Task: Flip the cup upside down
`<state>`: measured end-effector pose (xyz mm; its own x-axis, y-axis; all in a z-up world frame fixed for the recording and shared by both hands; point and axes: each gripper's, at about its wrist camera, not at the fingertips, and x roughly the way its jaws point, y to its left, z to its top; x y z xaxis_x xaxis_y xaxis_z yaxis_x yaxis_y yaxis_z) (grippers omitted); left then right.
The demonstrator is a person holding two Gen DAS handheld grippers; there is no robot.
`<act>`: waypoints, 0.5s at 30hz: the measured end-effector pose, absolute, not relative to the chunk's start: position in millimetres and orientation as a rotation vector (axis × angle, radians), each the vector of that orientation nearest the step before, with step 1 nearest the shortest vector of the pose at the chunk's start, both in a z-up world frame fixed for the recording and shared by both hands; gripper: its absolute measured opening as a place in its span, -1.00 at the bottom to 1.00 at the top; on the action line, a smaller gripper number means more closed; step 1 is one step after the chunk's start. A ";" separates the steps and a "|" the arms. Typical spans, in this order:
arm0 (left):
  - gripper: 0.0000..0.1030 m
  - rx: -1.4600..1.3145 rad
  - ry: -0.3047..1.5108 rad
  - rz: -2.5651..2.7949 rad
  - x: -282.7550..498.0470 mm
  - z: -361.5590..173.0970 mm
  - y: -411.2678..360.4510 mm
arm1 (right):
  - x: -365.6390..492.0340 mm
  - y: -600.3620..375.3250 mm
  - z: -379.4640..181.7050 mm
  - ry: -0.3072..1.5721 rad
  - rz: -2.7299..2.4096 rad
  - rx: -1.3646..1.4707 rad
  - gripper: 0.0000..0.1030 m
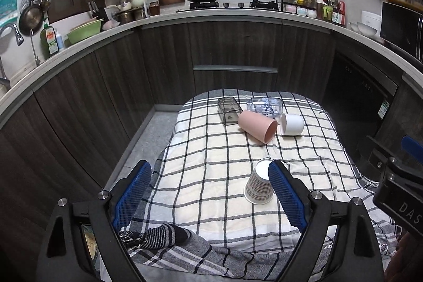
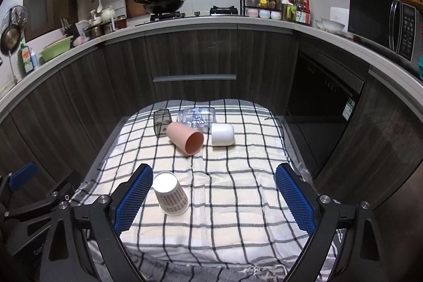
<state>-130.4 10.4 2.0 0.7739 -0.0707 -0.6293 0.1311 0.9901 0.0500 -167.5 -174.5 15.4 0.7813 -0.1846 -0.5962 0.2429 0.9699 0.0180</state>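
A patterned paper cup (image 1: 258,183) stands upside down on the checked cloth (image 1: 211,176), base up. It also shows in the right wrist view (image 2: 170,193). My left gripper (image 1: 210,171) is open and empty; its right finger (image 1: 285,192) is just beside the cup. My right gripper (image 2: 214,176) is open and empty; its left finger (image 2: 134,194) is close beside the cup. A pink cup (image 1: 257,126) lies on its side further back, as do a white cup (image 1: 292,124), a clear printed glass (image 1: 264,107) and a dark clear square cup (image 1: 229,110).
The cloth-covered table (image 2: 238,202) stands in front of dark kitchen cabinets (image 2: 195,62). The counter (image 2: 201,23) holds a wok, a spice rack and a microwave (image 2: 383,23). The right gripper's body (image 1: 399,184) shows at the left view's right edge. A striped cloth bunch (image 1: 164,234) lies at the near edge.
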 end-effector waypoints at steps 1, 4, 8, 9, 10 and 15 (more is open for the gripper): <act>0.76 0.092 0.676 -0.108 -130.7 2.3 11.2 | -168.1 -173.7 16.6 0.629 -0.230 0.093 0.84; 0.76 0.093 0.662 -0.099 -132.3 4.6 12.5 | -169.9 -171.8 18.8 0.624 -0.229 0.088 0.85; 0.76 0.097 0.646 -0.094 -134.8 7.5 13.6 | -170.8 -171.2 20.2 0.621 -0.230 0.091 0.86; 0.76 0.098 0.647 -0.095 -134.6 7.3 13.4 | -170.9 -171.3 20.1 0.621 -0.229 0.091 0.86; 0.76 0.099 0.649 -0.096 -134.2 7.2 13.0 | -170.9 -171.4 20.1 0.621 -0.229 0.091 0.86; 0.76 0.097 0.658 -0.094 -132.6 5.7 13.0 | -170.4 -171.5 20.2 0.623 -0.229 0.092 0.86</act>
<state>-132.6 13.0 5.7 0.7871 -0.0562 -0.6143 0.1179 0.9912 0.0603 -170.4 -171.5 20.2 0.7878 -0.1842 -0.5877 0.2395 0.9707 0.0169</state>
